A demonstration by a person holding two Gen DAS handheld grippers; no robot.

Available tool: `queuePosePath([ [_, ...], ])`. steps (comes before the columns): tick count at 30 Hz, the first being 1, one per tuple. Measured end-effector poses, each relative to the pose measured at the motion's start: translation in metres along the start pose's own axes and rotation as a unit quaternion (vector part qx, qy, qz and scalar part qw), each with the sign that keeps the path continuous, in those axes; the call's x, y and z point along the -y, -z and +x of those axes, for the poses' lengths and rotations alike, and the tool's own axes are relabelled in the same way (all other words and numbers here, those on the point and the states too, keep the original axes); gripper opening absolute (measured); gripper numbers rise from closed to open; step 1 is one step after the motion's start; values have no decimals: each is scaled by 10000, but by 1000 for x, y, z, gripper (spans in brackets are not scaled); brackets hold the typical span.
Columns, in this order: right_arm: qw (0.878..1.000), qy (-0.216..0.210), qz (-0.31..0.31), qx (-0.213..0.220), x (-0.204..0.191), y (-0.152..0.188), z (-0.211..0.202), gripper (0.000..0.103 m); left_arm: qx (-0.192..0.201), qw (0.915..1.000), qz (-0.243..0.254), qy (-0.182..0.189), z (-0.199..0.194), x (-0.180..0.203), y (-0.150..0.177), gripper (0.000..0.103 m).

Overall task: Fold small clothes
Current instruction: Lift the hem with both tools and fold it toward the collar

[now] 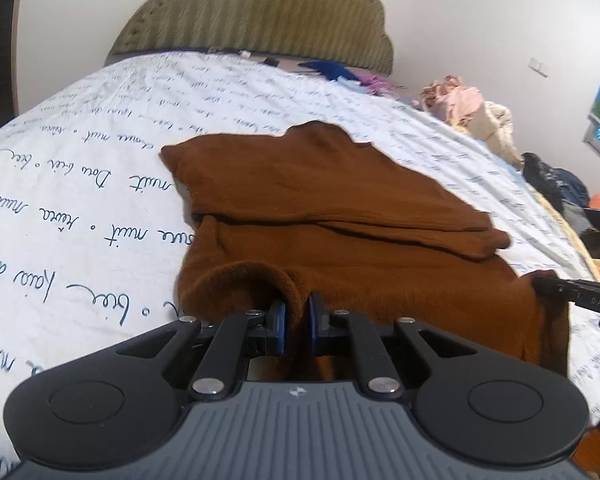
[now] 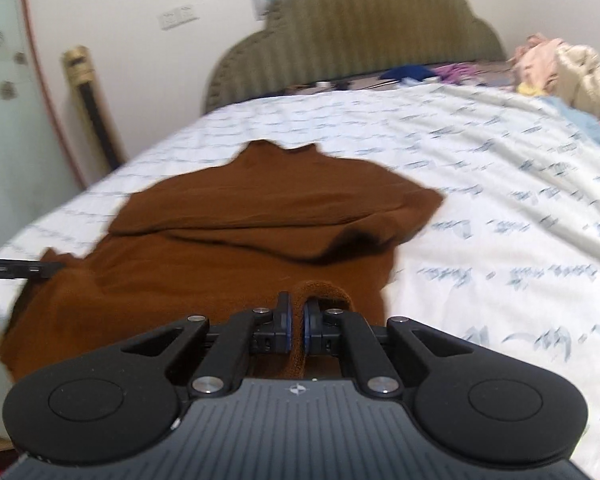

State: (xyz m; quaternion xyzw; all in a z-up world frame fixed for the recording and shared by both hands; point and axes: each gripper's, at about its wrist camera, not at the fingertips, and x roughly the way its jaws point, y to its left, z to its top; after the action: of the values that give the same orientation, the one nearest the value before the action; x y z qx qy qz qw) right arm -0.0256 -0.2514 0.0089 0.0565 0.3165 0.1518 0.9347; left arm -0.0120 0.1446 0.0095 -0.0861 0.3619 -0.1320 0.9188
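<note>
While it lies spread on the bed, the one garment here is held at its near hem by both grippers.

Garment: one brown sweater (image 1: 332, 200) (image 2: 260, 216), soft fuzzy knit, high collar toward the headboard, both sleeves folded across the chest in flat bands.

Sweater's place: middle of the bedsheet, its bottom hem lifted off the sheet on the side away from the headboard.

Left gripper (image 1: 296, 320): black linkage arms, blue pads drawn close with a roll of the sweater's hem pinched between them, at the hem's left corner.

Right gripper (image 2: 297, 320): same build, pads pressed onto a bunched fold of the hem at the sweater's right corner; its finger also pokes into the left view at the sweater's right edge (image 1: 572, 290).

Bedsheet (image 1: 80, 184) (image 2: 480, 184): one white cotton sheet, lightly wrinkled, printed with rows of dark cursive writing, under the whole sweater.

Headboard (image 1: 260, 16) (image 2: 360, 32): one, olive green, padded with vertical ribs and a scalloped top, beyond the sweater's collar.

Other clothes: a loose heap of pink and cream pieces (image 1: 460, 100) (image 2: 556, 64) right of the sweater at the bed's edge; a dark blue item (image 1: 328, 68) near the headboard.

Obstruction: each gripper's grey ribbed body hides the nearest hem.
</note>
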Motion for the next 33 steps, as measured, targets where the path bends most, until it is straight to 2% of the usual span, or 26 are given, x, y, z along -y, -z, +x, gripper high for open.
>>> queuePosePath([
  [2,9998,189,-46,-15,2,-3,12,9,-161,9999,-27,0,12,-3,-1,11],
  [4,9996,144,144,-175,8,-2,24,10,-343,9993,-153,-9,20,-6,1,11],
  [7,9987,83,395,-310,14,4,30,20,-379,9989,-244,118,15,-8,6,14],
  [9,9985,-22,442,-326,13,10,25,40,-387,9988,-262,152,9,-10,12,18],
  [11,9983,-96,464,-342,11,16,18,48,-384,9988,-287,86,4,-12,18,32],
  [12,9982,-104,460,-371,11,20,13,50,-370,9989,-303,28,0,-14,23,35],
  [13,9980,-124,474,-406,11,23,8,50,-352,9989,-320,-23,-3,-15,27,41],
  [15,9967,-265,568,-517,11,32,1,51,-350,9986,-395,-23,-9,-20,35,43],
  [20,9899,-744,824,-877,8,58,-15,52,-494,9955,-694,412,-22,-29,59,46],
  [24,9809,-1133,1317,-878,6,71,-23,52,-414,9944,-636,732,-29,-22,72,58],
  [26,9759,-1278,1534,-876,5,74,-21,52,-330,9941,-646,810,-26,-17,74,68],
  [28,9731,-1376,1638,-854,3,75,-17,54,-235,9933,-709,879,-22,-14,76,72],
  [30,9697,-1508,1749,-797,6,77,-16,58,-164,9935,-708,881,-19,-11,76,72],
  [33,9646,-1597,1975,-711,10,80,-15,58,-170,9947,-585,827,-18,-8,76,72],
])
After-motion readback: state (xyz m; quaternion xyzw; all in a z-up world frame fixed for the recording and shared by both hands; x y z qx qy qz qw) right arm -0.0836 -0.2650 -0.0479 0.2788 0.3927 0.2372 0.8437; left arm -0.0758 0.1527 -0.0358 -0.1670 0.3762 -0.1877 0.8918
